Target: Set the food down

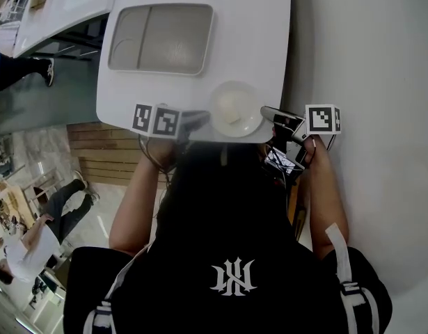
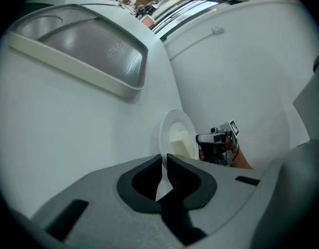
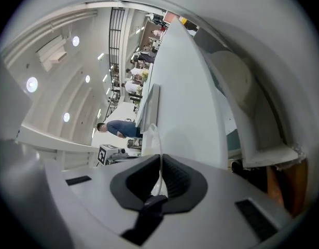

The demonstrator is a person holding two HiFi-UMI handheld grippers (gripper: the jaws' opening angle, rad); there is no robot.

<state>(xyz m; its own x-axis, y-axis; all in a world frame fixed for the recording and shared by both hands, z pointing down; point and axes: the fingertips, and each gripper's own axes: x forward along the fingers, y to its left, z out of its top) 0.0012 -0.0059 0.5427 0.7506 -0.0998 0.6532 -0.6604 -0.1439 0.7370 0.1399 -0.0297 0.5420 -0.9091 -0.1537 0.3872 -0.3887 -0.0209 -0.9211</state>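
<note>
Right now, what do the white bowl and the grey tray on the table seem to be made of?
Bowl: probably thin plastic, white and slightly glossy. Its rim is very thin and looks half see-through in the right gripper view.
Tray: likely moulded plastic, grey-beige with a satin finish. It has rounded corners, pressed compartments and soft reflections.

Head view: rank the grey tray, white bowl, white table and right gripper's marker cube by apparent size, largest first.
1. white table
2. grey tray
3. white bowl
4. right gripper's marker cube, which looks smallest even though it is probably slightly nearer the camera
</note>
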